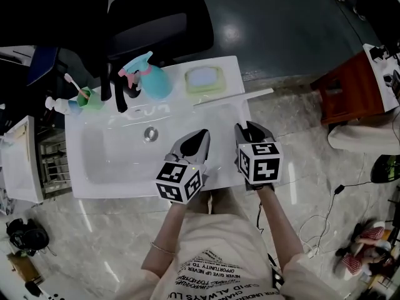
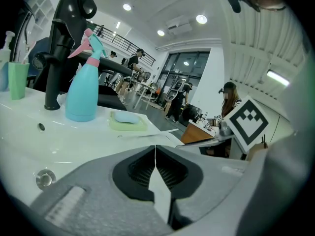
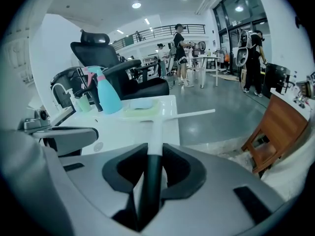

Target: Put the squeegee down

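We've got the right gripper [image 1: 249, 129] [image 3: 152, 154] clamped on the squeegee's [image 1: 242, 108] [image 3: 156, 129] dark handle. Its pale shaft runs away from us over the right side of the white sink [image 1: 112, 161]. The blade stretches across the rear right corner, just beside the green soap dish [image 1: 204, 79] [image 3: 140, 109], with one end past the edge; whether it touches the surface we can't tell. Our left gripper [image 1: 199, 136] [image 2: 155, 154] hangs over the basin's front with its jaws pressed together on nothing. The teal spray bottle [image 1: 150, 77] stands at the back by the black tap [image 1: 119, 92].
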